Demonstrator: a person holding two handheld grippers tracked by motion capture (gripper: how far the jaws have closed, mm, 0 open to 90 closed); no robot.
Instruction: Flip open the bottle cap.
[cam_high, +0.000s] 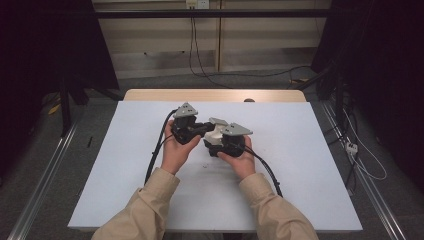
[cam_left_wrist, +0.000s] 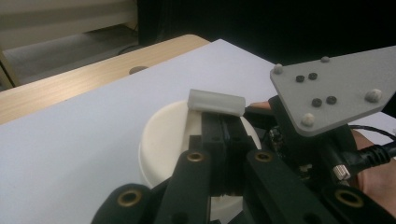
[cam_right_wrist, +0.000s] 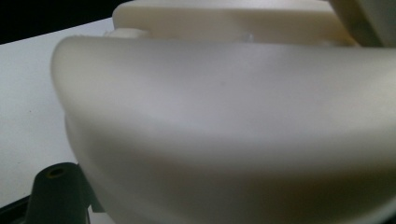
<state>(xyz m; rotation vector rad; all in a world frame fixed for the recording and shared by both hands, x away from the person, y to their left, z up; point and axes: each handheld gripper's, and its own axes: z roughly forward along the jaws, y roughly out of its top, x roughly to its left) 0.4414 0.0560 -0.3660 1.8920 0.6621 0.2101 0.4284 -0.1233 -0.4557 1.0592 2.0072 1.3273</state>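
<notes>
Left gripper: held in the person's left hand; its black jaws are pressed together on a small translucent cylinder, which lies crosswise at their tips.
Right gripper: held in the right hand, just beside the left one, pressed up against the cream round piece; whether its jaws are open or closed I cannot tell.
Cream round piece: between the two grippers, over the middle of the white sheet; the cylinder sits over its upper edge.
Right gripper view: the cream piece looms very close and blurred.
Table: a wooden edge shows beyond the sheet.
</notes>
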